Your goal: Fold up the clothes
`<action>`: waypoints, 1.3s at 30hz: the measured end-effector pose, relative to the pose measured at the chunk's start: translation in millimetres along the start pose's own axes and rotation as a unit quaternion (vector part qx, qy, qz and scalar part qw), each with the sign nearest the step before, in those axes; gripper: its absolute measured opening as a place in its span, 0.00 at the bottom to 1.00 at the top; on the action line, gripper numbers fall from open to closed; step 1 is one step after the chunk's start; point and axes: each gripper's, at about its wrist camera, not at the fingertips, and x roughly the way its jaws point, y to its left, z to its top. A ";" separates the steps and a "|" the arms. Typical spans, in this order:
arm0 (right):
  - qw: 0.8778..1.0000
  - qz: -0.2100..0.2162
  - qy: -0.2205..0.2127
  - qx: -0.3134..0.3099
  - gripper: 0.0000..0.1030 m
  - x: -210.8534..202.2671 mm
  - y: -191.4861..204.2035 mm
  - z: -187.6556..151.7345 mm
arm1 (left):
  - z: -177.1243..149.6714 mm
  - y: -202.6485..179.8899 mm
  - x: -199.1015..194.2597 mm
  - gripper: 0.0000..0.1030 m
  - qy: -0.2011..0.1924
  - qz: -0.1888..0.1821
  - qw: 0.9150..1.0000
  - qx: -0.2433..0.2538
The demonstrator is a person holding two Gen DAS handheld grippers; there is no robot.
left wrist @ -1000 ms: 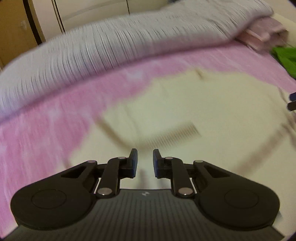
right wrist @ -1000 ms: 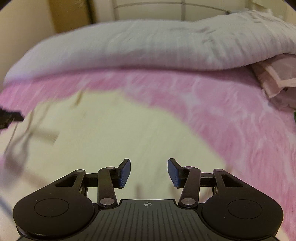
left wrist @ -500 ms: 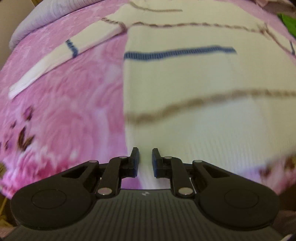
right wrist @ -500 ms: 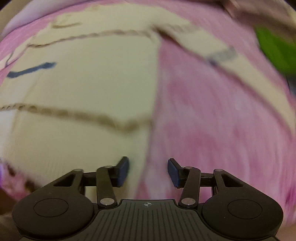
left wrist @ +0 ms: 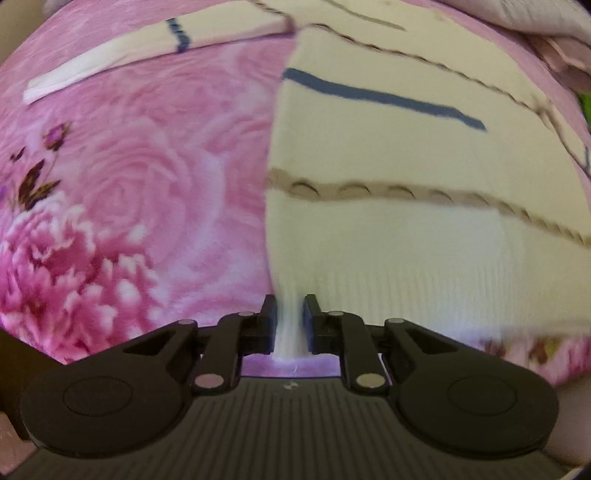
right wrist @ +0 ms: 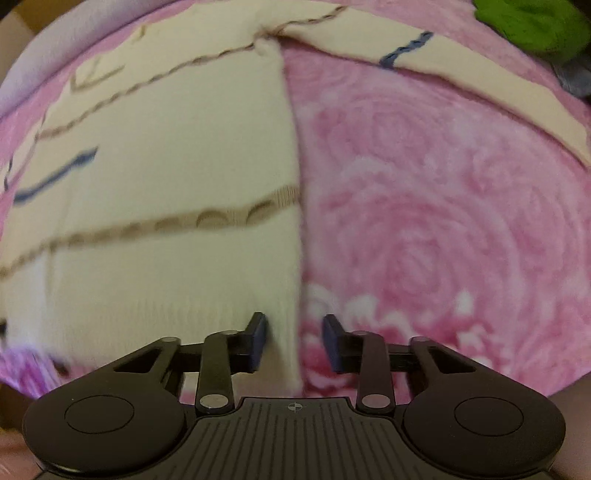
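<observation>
Left claw (left wrist: 290,323) low at the bed edge, nearly closed around the sweater (left wrist: 388,155) hem corner. Right claw (right wrist: 294,341) equally low, spread apart astride the opposite hem corner (right wrist: 286,332). Sweater flat ahead on the pink floral blanket (left wrist: 147,184). Green cloth (right wrist: 532,22) far right, in the right view only.

Cream sweater (left wrist: 388,155) w/ blue, tan stripes; pink rose-print blanket (left wrist: 147,192)
</observation>
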 end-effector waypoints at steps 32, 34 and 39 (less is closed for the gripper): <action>0.989 -0.066 0.016 0.129 0.43 20.8 147.7 57.7 | 157.6 342.9 44.9 0.11 -0.147 0.107 0.914 -0.364; 0.990 -0.058 0.016 0.131 0.43 22.2 143.2 56.3 | 146.3 348.4 44.0 0.11 -0.165 0.088 0.907 -0.377; 0.989 -0.041 -0.005 0.143 0.43 15.4 114.2 52.7 | 154.9 315.8 17.2 0.15 -0.141 0.168 0.922 -0.320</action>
